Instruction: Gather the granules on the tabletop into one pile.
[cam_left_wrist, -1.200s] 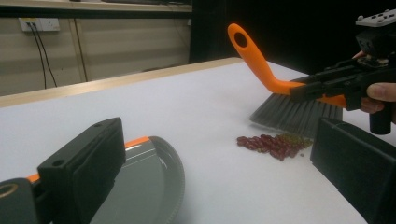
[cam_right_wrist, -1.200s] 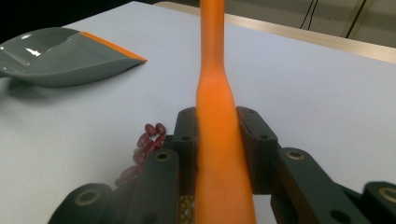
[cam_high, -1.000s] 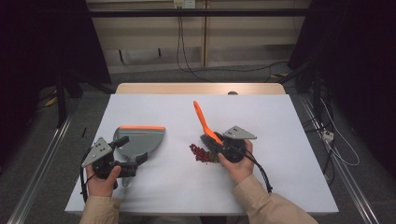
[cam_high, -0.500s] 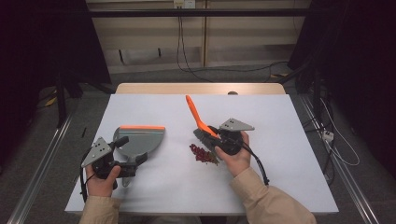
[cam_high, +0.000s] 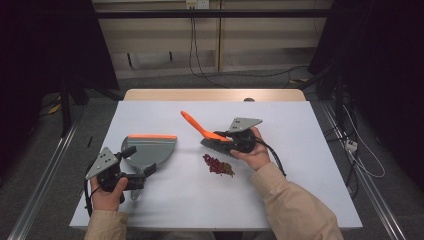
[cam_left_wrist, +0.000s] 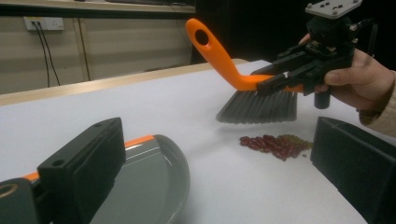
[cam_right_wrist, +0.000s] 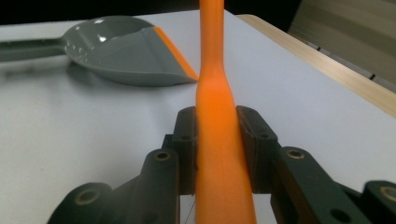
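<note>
White rectangular table (cam_high: 310, 200): bears every item listed; its far edge shows a strip of bare light wood.

Grey plastic dustpan with an orange front lip (cam_high: 149, 148): lies flat on the left half of the table, the orange lip towards the far edge, the handle towards the near-left corner. In the left gripper view its dish (cam_left_wrist: 149, 186) lies just beyond the jaws; in the right gripper view it (cam_right_wrist: 121, 51) lies farther off, ahead and to the left.

Hand brush with an orange plastic handle and dark grey bristles (cam_high: 207, 136): right of the table's centre, handle slanting up towards the far-left, bristles pointing down. In the left gripper view the bristles (cam_left_wrist: 258, 106) hang just above and behind the pile, apart from it.

Left gripper (cam_high: 145, 172): black, near the near-left corner, gripped by the person's left hand (cam_high: 106, 192). It reaches to the dustpan's handle; whether the jaws clamp on it cannot be told.

Right gripper (cam_high: 220, 137): black, in the person's right hand (cam_high: 256, 154), jaws clenched on the brush handle, pads (cam_right_wrist: 187, 140) pressing it from both sides.

Small pile of dark red beans with some lighter grains (cam_high: 218, 165): on bare table near the centre, between dustpan and right hand, well apart from the dustpan.
</note>
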